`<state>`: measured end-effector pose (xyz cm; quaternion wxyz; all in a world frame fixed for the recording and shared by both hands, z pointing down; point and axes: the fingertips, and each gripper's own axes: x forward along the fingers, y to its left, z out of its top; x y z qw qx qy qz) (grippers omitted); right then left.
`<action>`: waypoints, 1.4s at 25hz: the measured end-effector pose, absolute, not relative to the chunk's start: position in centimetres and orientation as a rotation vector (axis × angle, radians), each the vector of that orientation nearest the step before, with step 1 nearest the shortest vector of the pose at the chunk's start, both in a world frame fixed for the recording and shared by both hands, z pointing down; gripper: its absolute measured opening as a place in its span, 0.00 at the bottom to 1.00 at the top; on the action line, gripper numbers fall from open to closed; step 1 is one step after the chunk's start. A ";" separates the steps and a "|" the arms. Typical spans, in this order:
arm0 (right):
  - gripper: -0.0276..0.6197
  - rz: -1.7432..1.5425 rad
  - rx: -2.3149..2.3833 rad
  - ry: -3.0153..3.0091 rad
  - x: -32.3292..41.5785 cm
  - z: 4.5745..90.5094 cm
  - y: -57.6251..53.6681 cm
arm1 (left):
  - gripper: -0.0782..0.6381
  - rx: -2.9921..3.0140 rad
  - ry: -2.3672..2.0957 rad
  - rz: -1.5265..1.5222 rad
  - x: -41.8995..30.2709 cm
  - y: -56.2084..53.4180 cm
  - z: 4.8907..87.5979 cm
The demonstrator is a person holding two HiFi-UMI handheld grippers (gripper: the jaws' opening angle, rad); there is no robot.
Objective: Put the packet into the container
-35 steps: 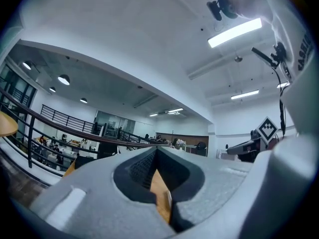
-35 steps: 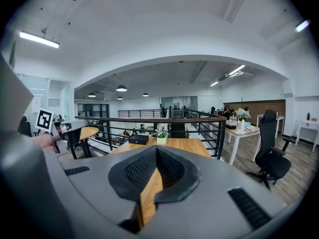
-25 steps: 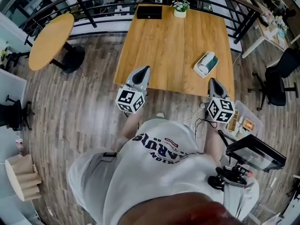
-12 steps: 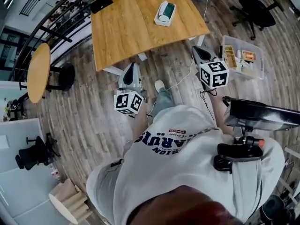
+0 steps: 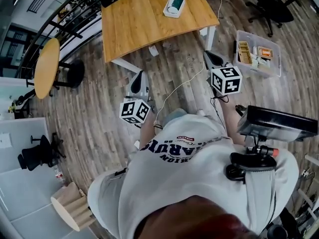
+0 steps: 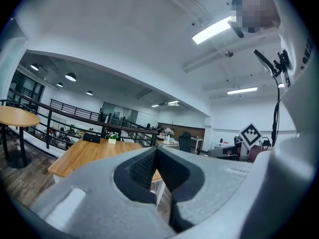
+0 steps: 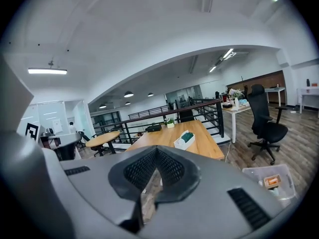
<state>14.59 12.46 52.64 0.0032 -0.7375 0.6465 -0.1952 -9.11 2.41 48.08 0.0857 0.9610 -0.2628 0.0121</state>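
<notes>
My left claw (image 6: pixel 156 150) and right claw (image 7: pixel 157 151), ribbed and dark inside, are pinched together and empty above grey plank flooring (image 5: pixel 99 108), near the rectangular wooden table (image 5: pixel 144 24) and clear plastic bin (image 5: pixel 258 72).

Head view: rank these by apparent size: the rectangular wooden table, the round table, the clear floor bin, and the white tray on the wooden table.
1. rectangular wooden table
2. clear floor bin and round table: they look about alike, and the wide lens stretches the picture's edges, so no ranking between them
3. white tray
</notes>
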 end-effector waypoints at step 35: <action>0.06 -0.570 -2.369 2.134 -4.5 49.0 24.0 | 0.10 3.024 -0.545 0.020 -28.0 10.5 43.7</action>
